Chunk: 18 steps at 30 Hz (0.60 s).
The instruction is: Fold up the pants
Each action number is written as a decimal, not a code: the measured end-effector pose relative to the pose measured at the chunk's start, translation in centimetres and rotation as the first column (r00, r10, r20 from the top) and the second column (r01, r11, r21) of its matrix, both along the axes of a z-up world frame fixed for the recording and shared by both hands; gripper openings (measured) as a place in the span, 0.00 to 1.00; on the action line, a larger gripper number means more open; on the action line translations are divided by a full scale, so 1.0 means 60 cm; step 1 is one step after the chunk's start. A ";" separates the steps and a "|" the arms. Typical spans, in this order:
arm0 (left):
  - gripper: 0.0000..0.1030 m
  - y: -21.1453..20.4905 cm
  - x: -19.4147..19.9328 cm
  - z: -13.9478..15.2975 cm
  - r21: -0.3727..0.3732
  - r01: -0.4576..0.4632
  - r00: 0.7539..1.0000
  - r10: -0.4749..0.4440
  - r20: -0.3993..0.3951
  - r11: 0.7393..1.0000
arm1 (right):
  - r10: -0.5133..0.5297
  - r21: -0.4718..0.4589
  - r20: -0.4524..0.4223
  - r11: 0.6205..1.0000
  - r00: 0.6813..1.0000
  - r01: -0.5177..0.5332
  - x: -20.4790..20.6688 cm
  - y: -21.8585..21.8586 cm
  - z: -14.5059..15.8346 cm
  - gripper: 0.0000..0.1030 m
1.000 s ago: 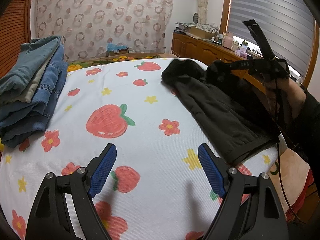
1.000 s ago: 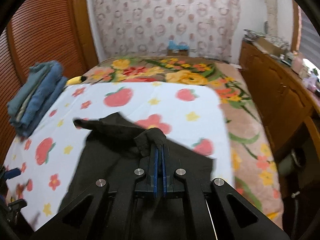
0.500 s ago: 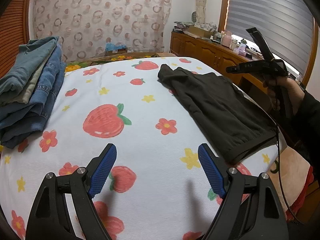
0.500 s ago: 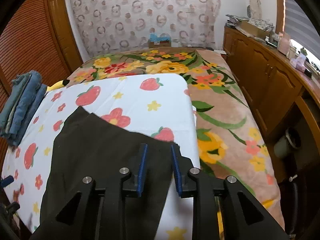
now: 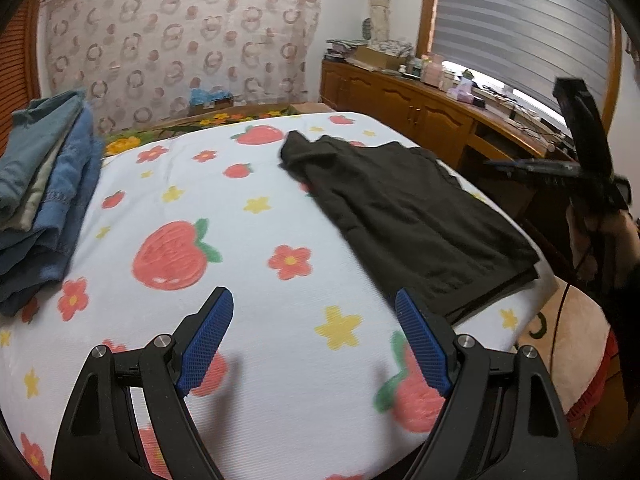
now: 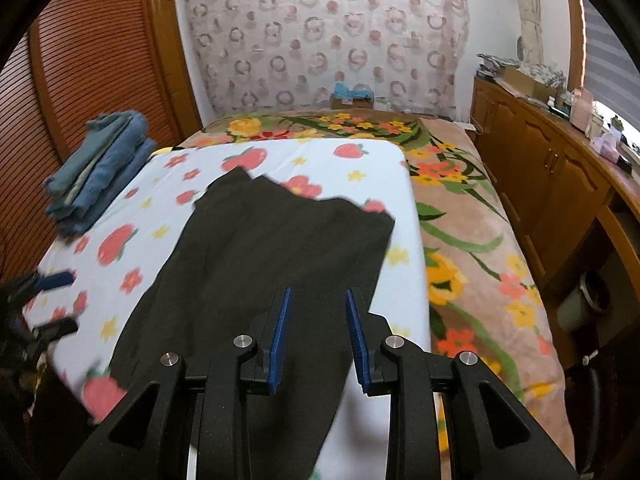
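- left wrist view: left gripper hung with jaws wide apart, holding nothing; black pants lay ahead to its right on the strawberry sheet.
- right gripper gaped empty above the pants.

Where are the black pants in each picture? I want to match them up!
Left wrist view: the black pants lie right of middle on the strawberry sheet, ahead of the open left gripper.
Right wrist view: the pants fill the middle, running down under the open right gripper.
Shared landmark: the stack of folded jeans, at the left edge of the sheet in both views.
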<state>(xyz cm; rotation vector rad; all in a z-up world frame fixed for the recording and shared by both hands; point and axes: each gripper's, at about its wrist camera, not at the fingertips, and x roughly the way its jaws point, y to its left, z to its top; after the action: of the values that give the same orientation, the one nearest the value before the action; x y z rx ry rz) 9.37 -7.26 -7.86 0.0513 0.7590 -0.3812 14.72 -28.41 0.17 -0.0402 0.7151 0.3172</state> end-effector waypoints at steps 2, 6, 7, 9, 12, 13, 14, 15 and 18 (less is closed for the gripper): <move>0.82 -0.013 -0.001 0.004 -0.002 0.025 1.000 -0.025 0.002 1.000 | 0.010 0.012 0.000 1.000 1.000 -0.010 -0.025 -0.004 -0.008 0.28; 0.76 -0.036 0.002 0.010 -0.025 0.078 0.997 -0.079 -0.012 0.997 | 0.014 0.006 -0.007 1.000 1.000 -0.014 -0.065 -0.012 -0.024 0.28; 0.72 -0.042 0.004 0.010 -0.032 0.089 0.996 -0.090 -0.019 0.995 | 0.012 0.005 -0.007 1.000 1.000 -0.012 -0.073 -0.014 -0.028 0.28; 0.68 -0.054 0.009 0.008 -0.034 0.106 0.994 -0.107 -0.032 0.994 | 0.003 0.002 -0.003 1.000 1.000 -0.003 -0.094 -0.015 -0.035 0.28; 0.60 -0.073 0.011 0.002 -0.027 0.127 0.991 -0.128 -0.046 0.992 | -0.023 0.004 0.010 1.000 1.000 0.023 -0.115 -0.021 -0.043 0.28; 0.57 -0.081 0.011 0.000 -0.025 0.138 0.989 -0.139 -0.053 0.990 | -0.029 0.012 0.007 1.000 1.000 0.028 -0.120 -0.024 -0.045 0.28; 0.56 -0.086 0.010 -0.003 -0.021 0.144 0.988 -0.145 -0.057 0.989 | -0.032 0.023 0.003 0.999 0.999 0.032 -0.125 -0.025 -0.049 0.28; 0.55 -0.090 0.009 -0.005 -0.018 0.151 0.987 -0.152 -0.059 0.988 | -0.034 0.031 0.002 0.999 0.999 0.034 -0.128 -0.027 -0.051 0.28; 0.54 -0.102 0.009 -0.019 -0.001 0.164 0.983 -0.163 -0.081 0.986 | -0.044 0.040 0.000 0.998 0.999 0.044 -0.134 -0.022 -0.056 0.28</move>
<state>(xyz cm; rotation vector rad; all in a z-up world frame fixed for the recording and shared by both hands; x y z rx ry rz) 9.93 -13.39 -8.98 0.1046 0.8390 -0.5404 6.66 -29.75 -3.20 0.0133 0.7072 0.2894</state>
